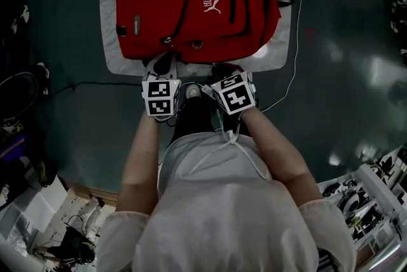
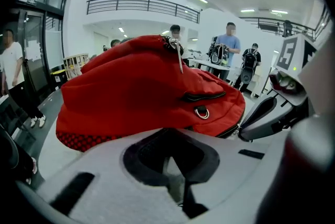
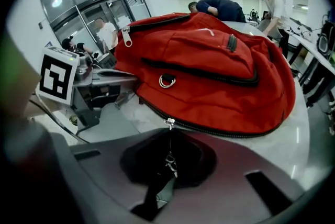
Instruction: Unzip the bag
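Observation:
A red backpack (image 1: 191, 0) lies flat on a small light-grey table (image 1: 282, 42). Both grippers sit at its near edge. My left gripper (image 1: 161, 68) has its jaws together against the bag's (image 2: 136, 87) bottom edge, and the fabric runs in behind the tips of the left gripper (image 2: 163, 134). My right gripper (image 1: 220, 71) is shut on a metal zipper pull (image 3: 169, 124) of the black zipper that runs along the bag's (image 3: 209, 71) lower seam; the pull's tab hangs down between the jaws of the right gripper (image 3: 168, 133). The zipper looks closed.
A white cable (image 1: 295, 42) trails off the table's right side onto the dark floor. Cluttered boxes and gear (image 1: 375, 194) stand at the lower right and lower left. Several people (image 2: 230, 45) stand at desks beyond the bag.

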Demonstrator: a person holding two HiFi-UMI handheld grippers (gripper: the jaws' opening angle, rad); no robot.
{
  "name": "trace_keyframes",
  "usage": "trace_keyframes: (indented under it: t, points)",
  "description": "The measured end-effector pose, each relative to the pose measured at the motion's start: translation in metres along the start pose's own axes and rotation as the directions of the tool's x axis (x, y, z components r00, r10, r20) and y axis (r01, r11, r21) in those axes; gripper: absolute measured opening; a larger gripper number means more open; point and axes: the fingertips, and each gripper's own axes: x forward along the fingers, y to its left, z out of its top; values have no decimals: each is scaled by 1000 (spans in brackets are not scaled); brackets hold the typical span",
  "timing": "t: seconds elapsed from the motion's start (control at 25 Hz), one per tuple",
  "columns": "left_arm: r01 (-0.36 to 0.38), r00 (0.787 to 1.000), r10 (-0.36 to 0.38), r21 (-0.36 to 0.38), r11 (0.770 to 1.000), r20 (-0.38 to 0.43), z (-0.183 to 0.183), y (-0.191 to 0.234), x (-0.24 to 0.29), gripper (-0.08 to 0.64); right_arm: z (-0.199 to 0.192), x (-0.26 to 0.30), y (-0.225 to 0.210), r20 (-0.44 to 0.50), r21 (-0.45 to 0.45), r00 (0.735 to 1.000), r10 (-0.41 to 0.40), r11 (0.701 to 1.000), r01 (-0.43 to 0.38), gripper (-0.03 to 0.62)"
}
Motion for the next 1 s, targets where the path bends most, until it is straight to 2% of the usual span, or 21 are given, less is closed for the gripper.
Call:
trace_keyframes:
  t: [0.44, 0.8, 1.0]
  points:
    - [-46, 999, 46, -60, 997, -8, 0, 3, 1, 20, -12, -14, -32, -17, -34, 1000, -8, 999, 8, 28]
    - [-142, 990, 142, -65, 988, -11, -1, 5, 0, 20, -23, -28, -61, -57, -19, 998, 11, 1000, -12, 28]
    - [-163, 987, 161, -92, 982, -21, -1, 7, 1, 20, -26, -35, -79, -67, -33, 998, 11, 999, -13, 28]
